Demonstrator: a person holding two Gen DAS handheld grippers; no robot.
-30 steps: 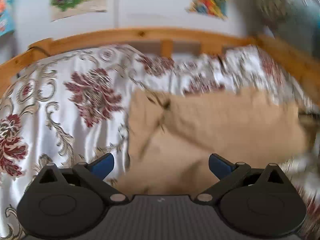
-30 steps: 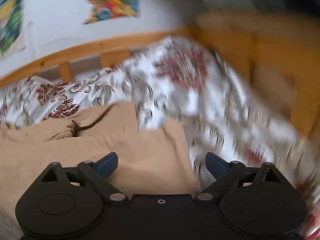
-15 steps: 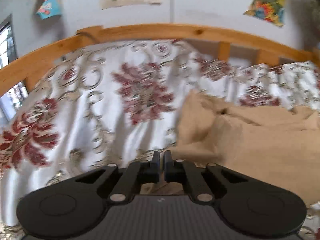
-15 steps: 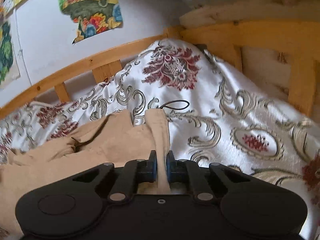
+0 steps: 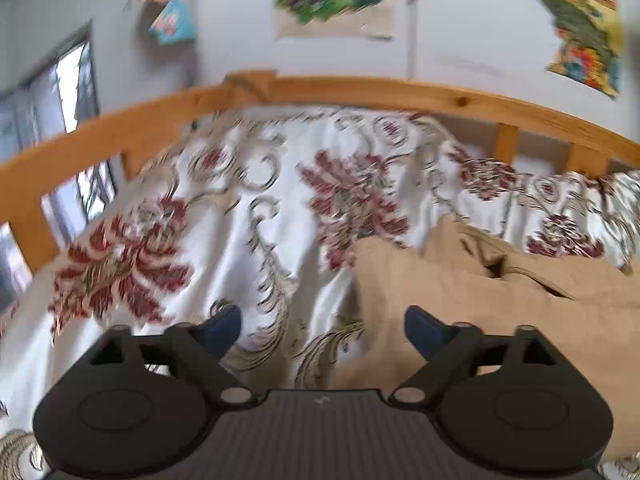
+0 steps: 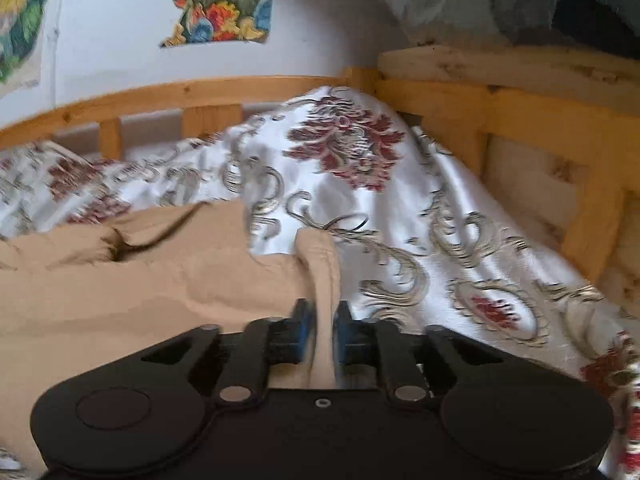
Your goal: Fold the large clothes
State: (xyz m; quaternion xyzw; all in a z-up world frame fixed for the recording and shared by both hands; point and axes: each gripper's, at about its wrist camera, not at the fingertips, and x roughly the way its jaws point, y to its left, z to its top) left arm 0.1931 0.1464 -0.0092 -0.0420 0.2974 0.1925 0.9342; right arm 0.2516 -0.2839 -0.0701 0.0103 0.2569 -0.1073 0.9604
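While the tan garment (image 6: 132,280) lies spread and rumpled across the flowered bedspread (image 6: 360,184), the right tool (image 6: 323,330) sits at its right-hand edge with a raised fold of the cloth standing between the blue pads (image 6: 304,328). Those jaws have just been opening a little and now stand only narrowly apart; the fold fills the gap, but the picture is too blurred to tell whether the pads press on it.

The left tool (image 5: 322,326) hangs over the garment's (image 5: 500,292) other end, its jaws having just swung wide, with nothing caught between the blue fingertips (image 5: 224,326). Its left finger is above bare bedspread (image 5: 248,216), its right finger above the tan cloth, and the garment's left edge runs down between them.

A wooden bed rail (image 5: 360,88) curves behind the bedding, and bright posters (image 6: 218,0) hang on the pale wall (image 5: 472,20) above it.
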